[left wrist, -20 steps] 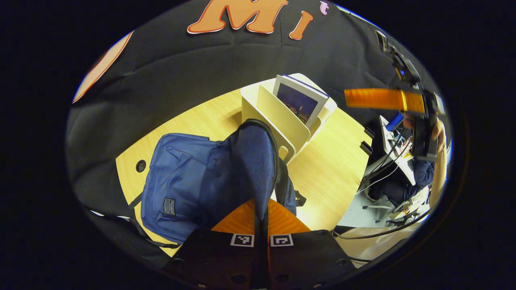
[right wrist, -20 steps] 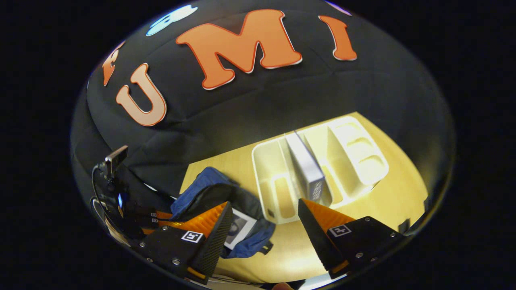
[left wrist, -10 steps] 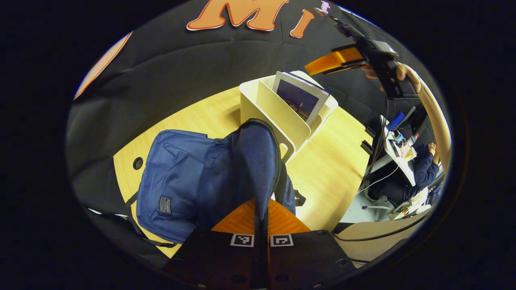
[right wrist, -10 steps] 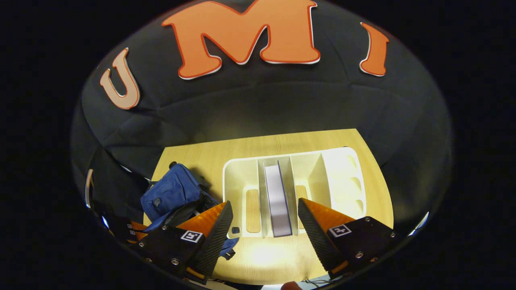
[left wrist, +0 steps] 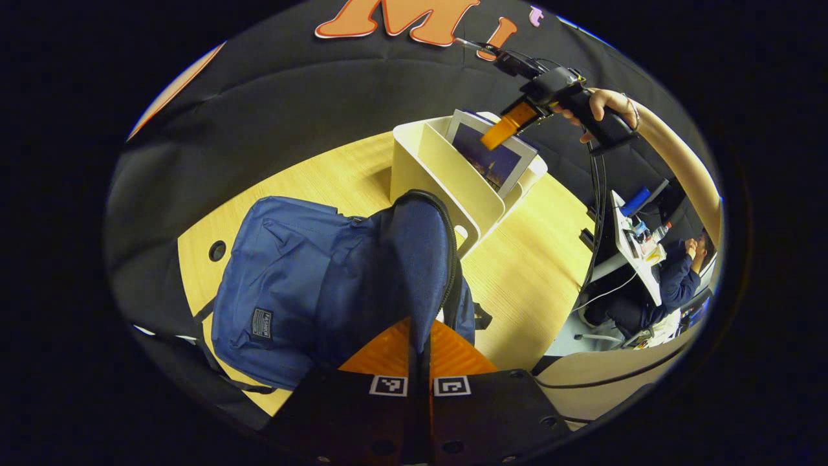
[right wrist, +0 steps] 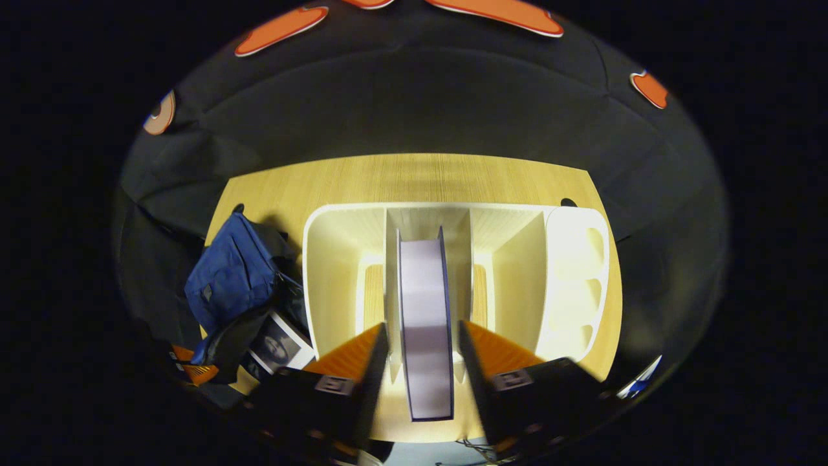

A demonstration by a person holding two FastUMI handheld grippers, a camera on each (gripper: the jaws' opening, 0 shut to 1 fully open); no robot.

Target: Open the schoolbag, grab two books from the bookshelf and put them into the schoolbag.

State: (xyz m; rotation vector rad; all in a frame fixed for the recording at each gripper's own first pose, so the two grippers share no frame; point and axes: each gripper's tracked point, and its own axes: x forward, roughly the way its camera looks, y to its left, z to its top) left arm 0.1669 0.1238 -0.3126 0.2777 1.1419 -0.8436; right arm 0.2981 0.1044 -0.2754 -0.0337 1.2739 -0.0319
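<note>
My left gripper (left wrist: 419,353) is clamped on the raised flap of the blue schoolbag (left wrist: 304,285), both fingers pressed together on the fabric edge, holding the bag's mouth up. The schoolbag lies on the wooden table (left wrist: 530,272), just beside the cream bookshelf (left wrist: 446,181). In the right gripper view, one book (right wrist: 278,340) sits inside the opened bag at lower left. My right gripper (right wrist: 424,353) is positioned over the bookshelf's middle compartment, fingers apart, one on each side of the second book (right wrist: 424,310), which stands upright there; I cannot tell whether they touch its covers. In the left gripper view, a hand (left wrist: 598,110) holds that gripper above the bookshelf.
</note>
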